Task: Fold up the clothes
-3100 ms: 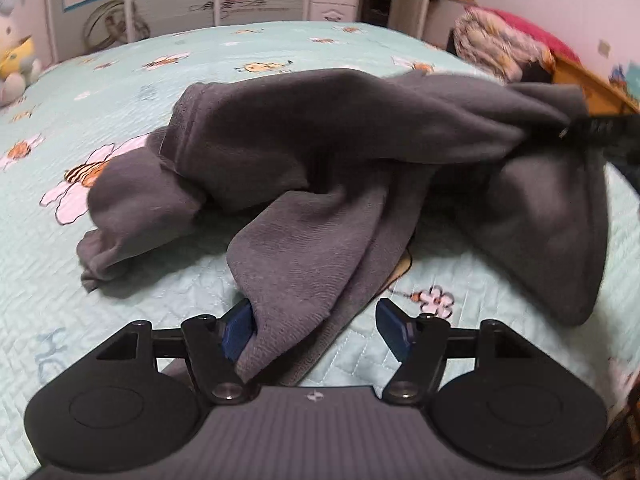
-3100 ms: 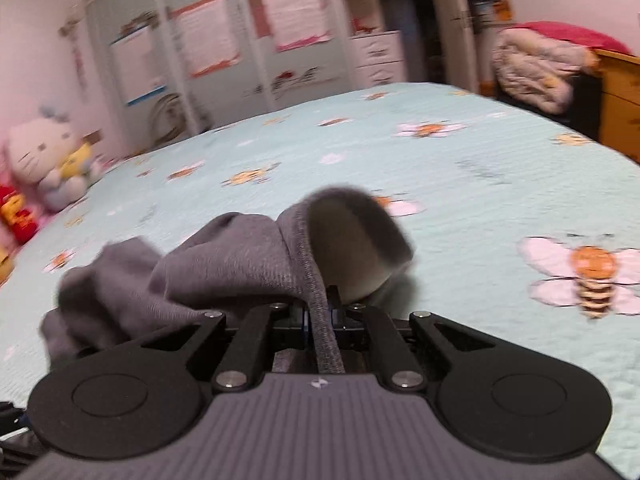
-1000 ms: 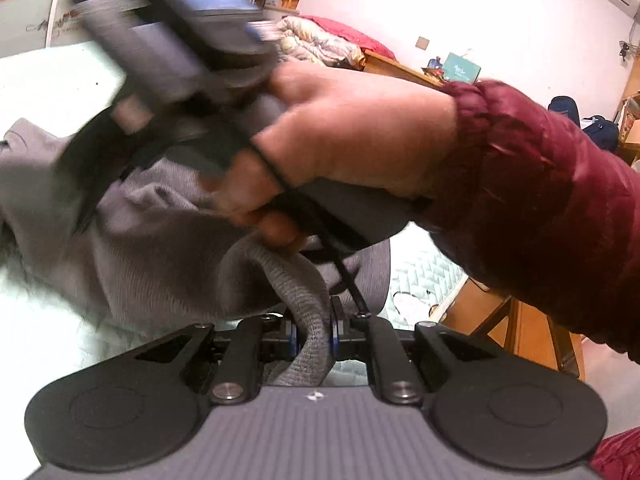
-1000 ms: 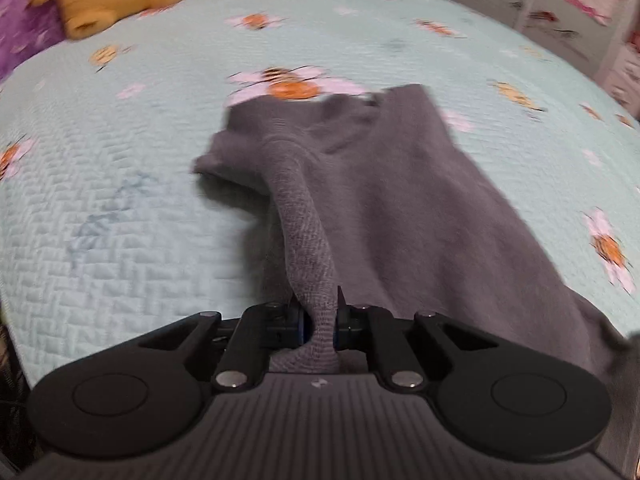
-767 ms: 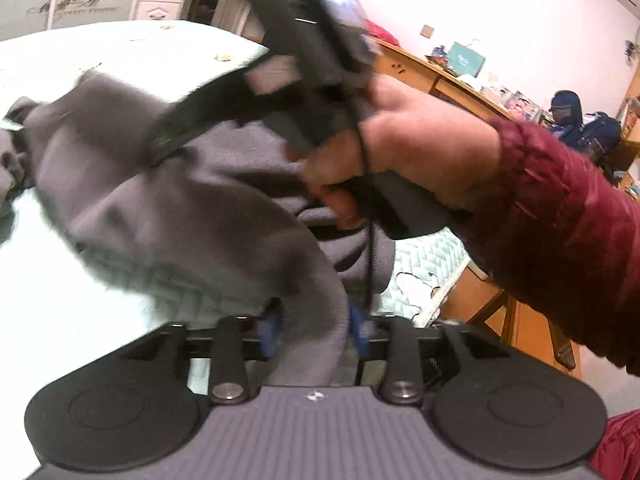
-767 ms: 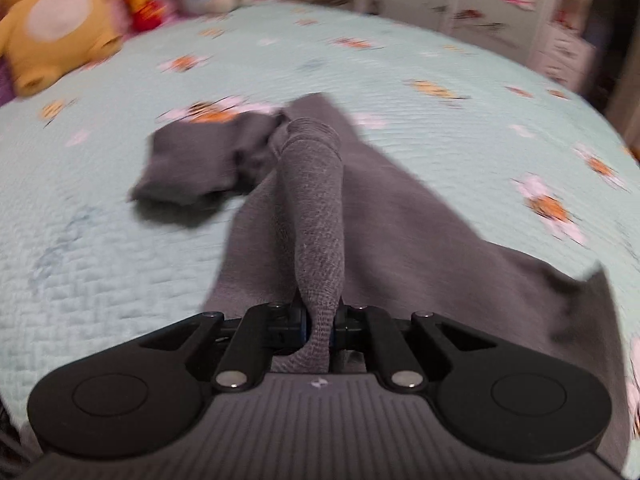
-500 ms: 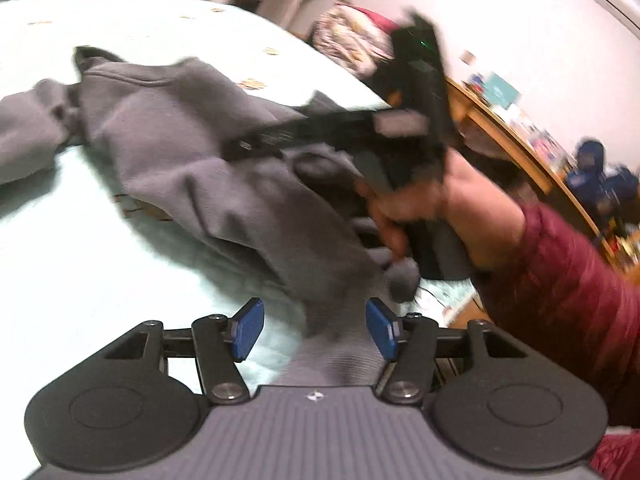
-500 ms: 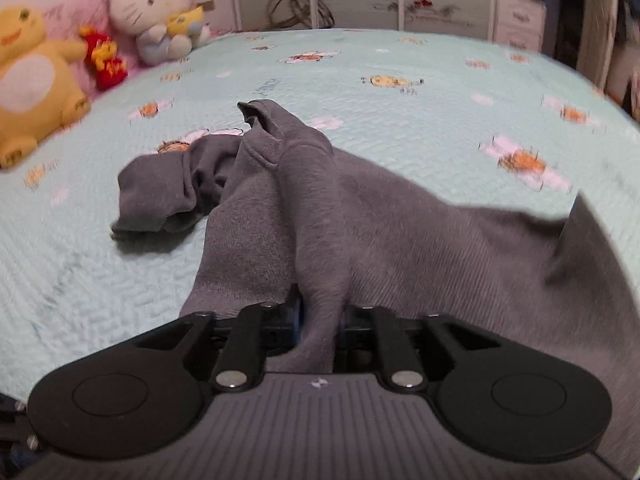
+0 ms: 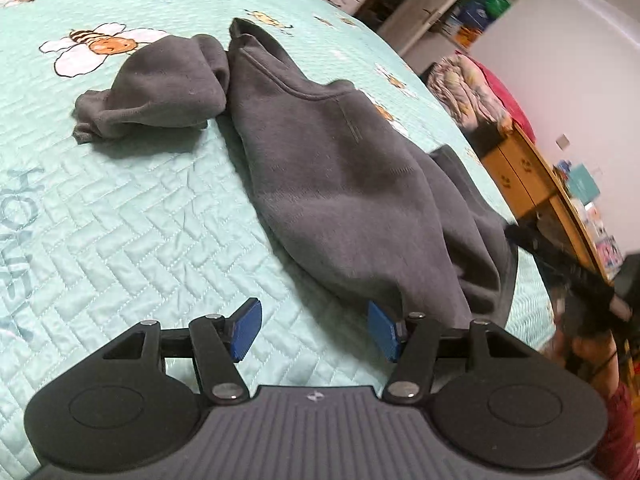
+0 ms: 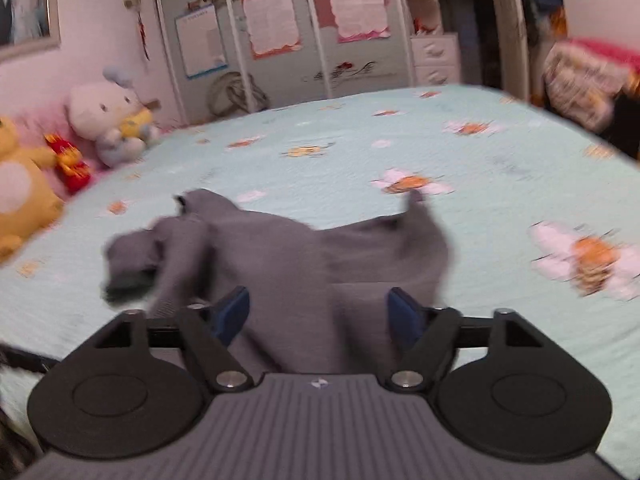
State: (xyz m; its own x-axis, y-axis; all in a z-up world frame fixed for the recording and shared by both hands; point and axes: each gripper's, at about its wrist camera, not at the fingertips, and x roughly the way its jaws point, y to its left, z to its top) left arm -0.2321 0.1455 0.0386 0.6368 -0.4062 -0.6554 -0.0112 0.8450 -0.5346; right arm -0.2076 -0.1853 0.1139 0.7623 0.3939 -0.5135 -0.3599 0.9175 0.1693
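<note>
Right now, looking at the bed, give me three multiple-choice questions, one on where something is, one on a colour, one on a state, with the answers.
1. Where does the sweatshirt lie?
A. On the bedspread
B. On the dresser
C. On the floor

2. What colour is the sweatshirt?
A. Red
B. Grey
C. White

3. How does the left gripper stand?
A. Shut on the sweatshirt
B. Shut on nothing
C. Open, gripping nothing

Answers:
1. A: it lies spread over the teal quilted bedspread.
2. B: the fabric is dark grey in both views.
3. C: its blue pads stand apart as the jaws open, with only bedspread between them and the hem beside the right pad.
</note>
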